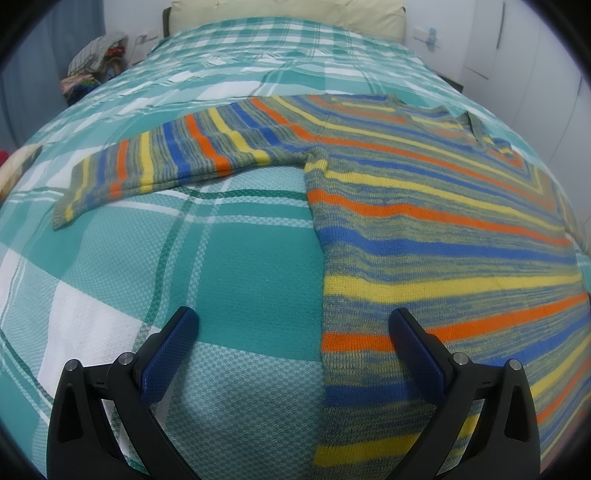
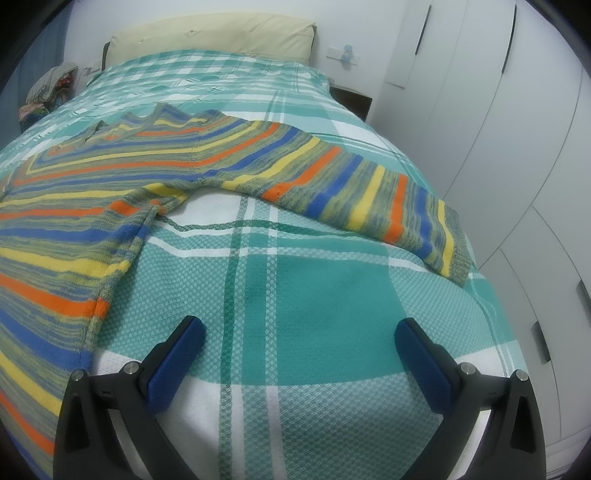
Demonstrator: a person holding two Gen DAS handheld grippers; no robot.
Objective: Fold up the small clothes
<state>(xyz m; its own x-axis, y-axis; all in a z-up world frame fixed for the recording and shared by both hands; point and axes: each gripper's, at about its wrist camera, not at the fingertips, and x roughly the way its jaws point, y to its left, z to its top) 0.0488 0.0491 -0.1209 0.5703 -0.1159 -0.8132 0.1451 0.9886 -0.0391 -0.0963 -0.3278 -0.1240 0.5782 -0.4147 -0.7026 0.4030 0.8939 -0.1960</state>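
Note:
A striped knit sweater (image 1: 424, 206) in blue, yellow, orange and grey-green lies flat on the bed, sleeves spread out. Its left sleeve (image 1: 155, 166) reaches out to the left in the left wrist view. Its right sleeve (image 2: 362, 192) reaches toward the bed's right edge in the right wrist view, where the body (image 2: 62, 229) lies at the left. My left gripper (image 1: 291, 325) is open, its right finger over the sweater's left side edge. My right gripper (image 2: 299, 332) is open over bare bedspread, to the right of the sweater's body.
The bed carries a teal and white plaid bedspread (image 1: 229, 266). A cream headboard cushion (image 2: 214, 33) stands at the far end. A pile of clothes (image 1: 96, 62) sits at the far left. White wardrobe doors (image 2: 517, 147) run along the bed's right side.

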